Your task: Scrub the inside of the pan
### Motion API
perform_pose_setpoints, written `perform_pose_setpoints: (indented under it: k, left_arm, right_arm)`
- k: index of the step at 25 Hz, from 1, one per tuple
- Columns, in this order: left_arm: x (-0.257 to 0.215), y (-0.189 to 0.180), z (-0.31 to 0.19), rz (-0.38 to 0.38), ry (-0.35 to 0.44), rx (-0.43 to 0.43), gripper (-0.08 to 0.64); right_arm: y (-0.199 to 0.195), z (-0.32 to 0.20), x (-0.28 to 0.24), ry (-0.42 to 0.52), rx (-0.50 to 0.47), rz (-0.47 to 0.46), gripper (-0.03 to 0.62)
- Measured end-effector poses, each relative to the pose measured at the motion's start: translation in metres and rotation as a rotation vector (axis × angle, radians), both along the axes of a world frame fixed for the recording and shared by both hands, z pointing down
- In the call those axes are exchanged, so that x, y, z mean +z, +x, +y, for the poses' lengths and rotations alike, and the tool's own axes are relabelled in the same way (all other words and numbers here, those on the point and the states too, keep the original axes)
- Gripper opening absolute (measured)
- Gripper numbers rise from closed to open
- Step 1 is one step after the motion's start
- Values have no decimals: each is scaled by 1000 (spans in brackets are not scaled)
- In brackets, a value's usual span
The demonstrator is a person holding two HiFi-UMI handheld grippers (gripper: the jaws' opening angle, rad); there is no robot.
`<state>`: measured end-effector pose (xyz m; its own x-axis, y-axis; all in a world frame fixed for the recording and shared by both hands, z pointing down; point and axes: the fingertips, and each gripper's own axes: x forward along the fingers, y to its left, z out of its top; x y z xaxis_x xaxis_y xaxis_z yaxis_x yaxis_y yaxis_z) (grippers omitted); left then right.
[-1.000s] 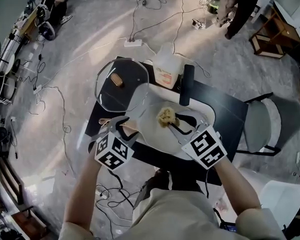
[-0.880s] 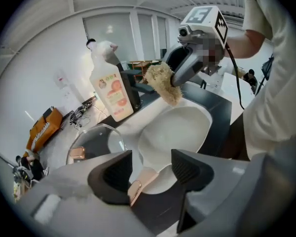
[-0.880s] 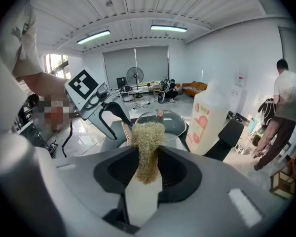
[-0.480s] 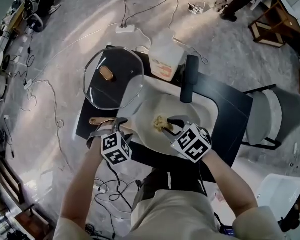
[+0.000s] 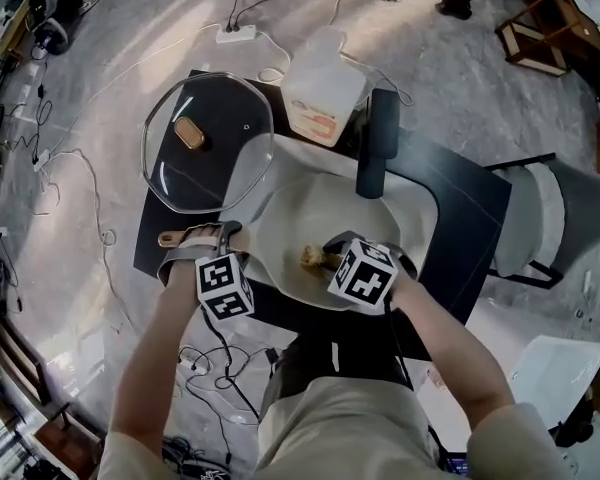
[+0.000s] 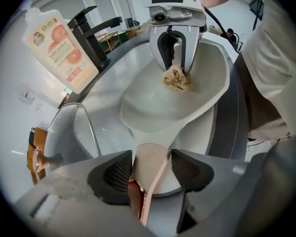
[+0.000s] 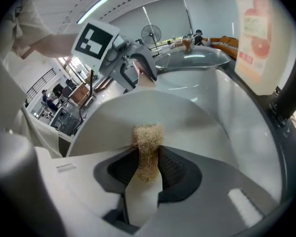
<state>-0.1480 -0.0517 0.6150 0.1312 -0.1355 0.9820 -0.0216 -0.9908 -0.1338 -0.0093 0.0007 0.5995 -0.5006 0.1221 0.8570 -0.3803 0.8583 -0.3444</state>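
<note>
A white pan (image 5: 325, 218) lies in the white sink (image 5: 425, 208) on a dark table. Its tan handle (image 5: 185, 236) points left, and my left gripper (image 5: 220, 243) is shut on it. In the left gripper view the handle (image 6: 150, 169) sits between both pads, with the pan (image 6: 158, 110) ahead. My right gripper (image 5: 325, 260) is shut on a straw-coloured scrubber (image 5: 310, 258), which presses on the pan's near inner wall. The right gripper view shows the scrubber (image 7: 148, 144) between the pads of the right gripper (image 7: 148, 168), against the pan (image 7: 187, 117).
A glass lid (image 5: 205, 143) with a tan knob lies left of the sink. A white soap bottle (image 5: 323, 88) stands behind it, beside the black faucet (image 5: 375, 148). A grey chair (image 5: 555, 228) is at the right. Cables run over the floor.
My right gripper has dragged the scrubber from the pan's middle toward its near side. The left gripper keeps its hold on the handle.
</note>
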Motion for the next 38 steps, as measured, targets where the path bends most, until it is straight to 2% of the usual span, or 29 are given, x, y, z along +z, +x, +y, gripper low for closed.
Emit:
perform_pose_setpoints:
  k: [5, 9, 11, 17, 23, 26, 29, 33, 38]
  left_arm:
    - [5, 1, 1, -13, -6, 23, 258]
    - [4, 1, 1, -9, -21, 23, 258]
    - [4, 0, 1, -15, -34, 24, 259]
    - [5, 2, -1, 4, -36, 10, 265]
    - [4, 3, -2, 16, -20, 11, 268]
    - [6, 4, -2, 29, -11, 7, 270]
    - [7, 3, -2, 29, -15, 6, 270]
    - [7, 3, -2, 28, -15, 4, 270]
    - [9, 3, -2, 19, -25, -4, 272]
  right_arm:
    - [-3, 19, 21, -69, -118, 34, 126]
    - [-17, 30, 22, -155, -184, -10, 121]
    - [-27, 33, 22, -166, -216, -29, 120]
    - [-60, 6, 21, -95, -170, -127, 118]
    - [-80, -39, 31, 120, -114, -145, 115]
    - [-81, -60, 39, 222, -120, -116, 115]
    - [-71, -85, 53, 295, -72, -48, 115]
    - [-44, -111, 75, 333, -14, 67, 114]
    - [-6, -122, 93, 394, -29, 239, 115]
